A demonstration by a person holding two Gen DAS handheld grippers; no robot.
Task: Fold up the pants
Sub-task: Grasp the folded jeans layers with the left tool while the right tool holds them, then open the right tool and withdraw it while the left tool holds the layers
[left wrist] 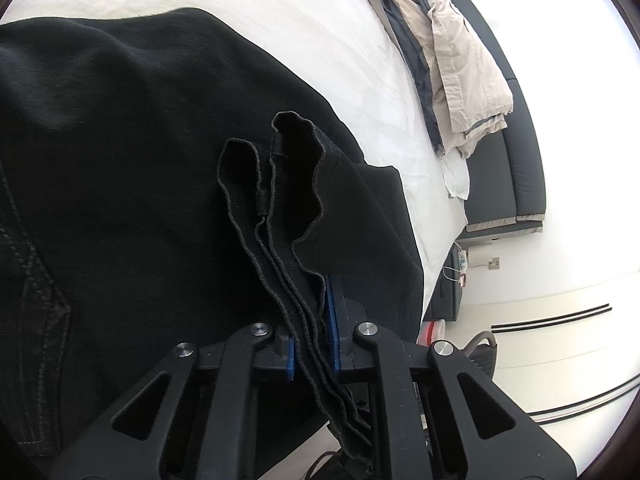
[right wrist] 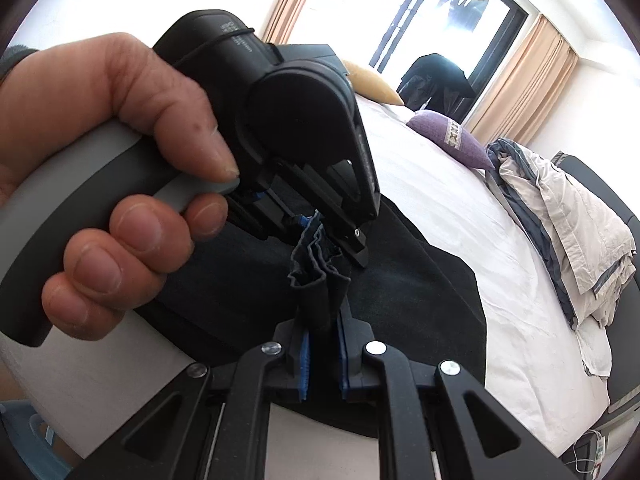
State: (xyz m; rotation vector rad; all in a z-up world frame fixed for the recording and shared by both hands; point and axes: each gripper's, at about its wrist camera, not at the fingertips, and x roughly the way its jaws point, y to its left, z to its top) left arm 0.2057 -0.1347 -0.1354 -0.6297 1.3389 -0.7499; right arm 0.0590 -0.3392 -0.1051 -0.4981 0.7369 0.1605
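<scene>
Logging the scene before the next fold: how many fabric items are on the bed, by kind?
Pants: 1, black, clamped by the left gripper and right gripper
Pillows: 2, purple and yellow
Quilt: 1, beige and grey
Total: 4

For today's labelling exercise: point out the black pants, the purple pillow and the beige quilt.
black pants (left wrist: 140,160), left wrist view, broad flat cloth.
purple pillow (right wrist: 448,136), right wrist view, its middle.
beige quilt (right wrist: 576,216), right wrist view, top fold.

A home bedroom: white-sheeted bed (right wrist: 460,216), purple pillow (right wrist: 450,138), curtains (right wrist: 520,80) beside window.
</scene>
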